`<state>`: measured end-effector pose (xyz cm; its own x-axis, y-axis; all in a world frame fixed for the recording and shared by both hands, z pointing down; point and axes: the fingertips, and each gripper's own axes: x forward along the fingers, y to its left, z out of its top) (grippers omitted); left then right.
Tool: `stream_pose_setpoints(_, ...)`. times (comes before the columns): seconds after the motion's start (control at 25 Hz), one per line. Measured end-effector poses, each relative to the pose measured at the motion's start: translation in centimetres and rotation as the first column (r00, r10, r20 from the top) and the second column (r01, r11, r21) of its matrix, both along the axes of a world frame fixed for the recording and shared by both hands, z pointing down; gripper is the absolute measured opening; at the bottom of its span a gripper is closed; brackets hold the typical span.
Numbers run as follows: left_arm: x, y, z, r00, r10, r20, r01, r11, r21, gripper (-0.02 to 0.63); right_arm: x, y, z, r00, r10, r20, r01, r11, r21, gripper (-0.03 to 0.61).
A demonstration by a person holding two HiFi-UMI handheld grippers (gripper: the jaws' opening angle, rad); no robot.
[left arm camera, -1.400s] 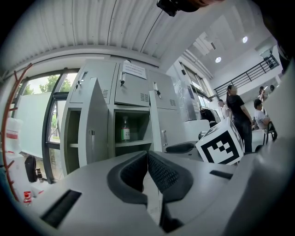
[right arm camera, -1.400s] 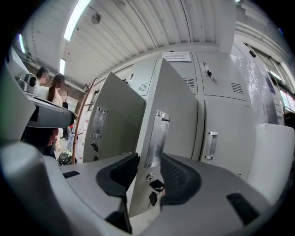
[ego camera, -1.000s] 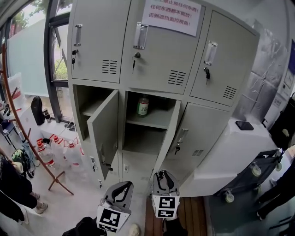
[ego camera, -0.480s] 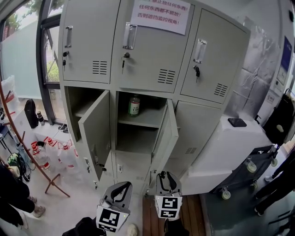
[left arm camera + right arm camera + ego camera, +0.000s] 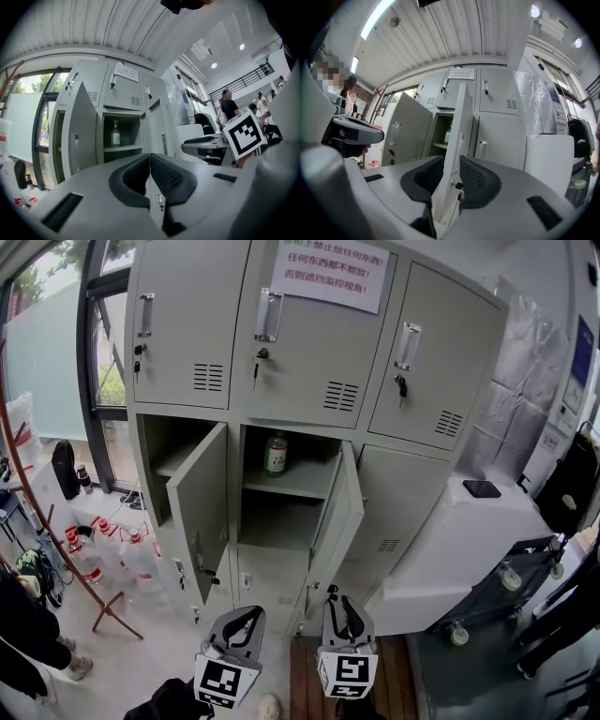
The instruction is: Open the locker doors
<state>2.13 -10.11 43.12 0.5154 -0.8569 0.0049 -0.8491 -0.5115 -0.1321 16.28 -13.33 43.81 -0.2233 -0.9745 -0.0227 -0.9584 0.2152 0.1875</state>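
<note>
The grey locker bank has three upper doors, all closed, such as the middle one (image 5: 309, 334). Below, the left door (image 5: 202, 512) and the middle door (image 5: 337, 512) stand swung open, and the right door (image 5: 398, 507) is closed. A green-labelled bottle (image 5: 275, 454) stands on the middle shelf. My left gripper (image 5: 246, 613) (image 5: 149, 157) hangs low before the lockers, shut on nothing. My right gripper (image 5: 344, 601) (image 5: 451, 161) is just below the middle door's free edge. Its jaws are closing. That door edge shows through the gap, and the pads do not press it.
A white cabinet (image 5: 469, 540) with a black phone (image 5: 482, 488) on top stands right of the lockers, a wheeled cart (image 5: 506, 596) beyond it. Water bottles (image 5: 112, 545) and a red-brown stand (image 5: 56, 549) are on the floor at left. A person (image 5: 23, 624) stands at the lower left.
Both grippers sit slightly lower in the head view. The right gripper has drawn back a little from the middle door, and its jaws look narrower. The doors stand as before.
</note>
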Motion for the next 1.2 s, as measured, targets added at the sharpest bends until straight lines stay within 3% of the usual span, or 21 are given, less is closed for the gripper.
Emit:
stream_pose_setpoints(0.48,-1.3,3.3,1.3,1.000,0.002,0.011,-0.002,1.000,-0.008,0.023,0.5,8.2,2.5,0.998,0.050,0.038,-0.050,0.999,0.018,0.019)
stream_pose_setpoints(0.64,-1.4,4.1,1.5,1.000,0.010,0.012,-0.010,1.000,-0.016,0.023,0.2,9.2,2.8,0.992,0.060,0.111,-0.063,0.998,0.027,0.017)
stream_pose_setpoints(1.2,-1.3,4.5,0.9,1.000,0.022,-0.001,-0.022,1.000,-0.014,0.023,-0.3,9.4,3.2,0.992,0.057,0.112,-0.058,0.998,0.008,0.017)
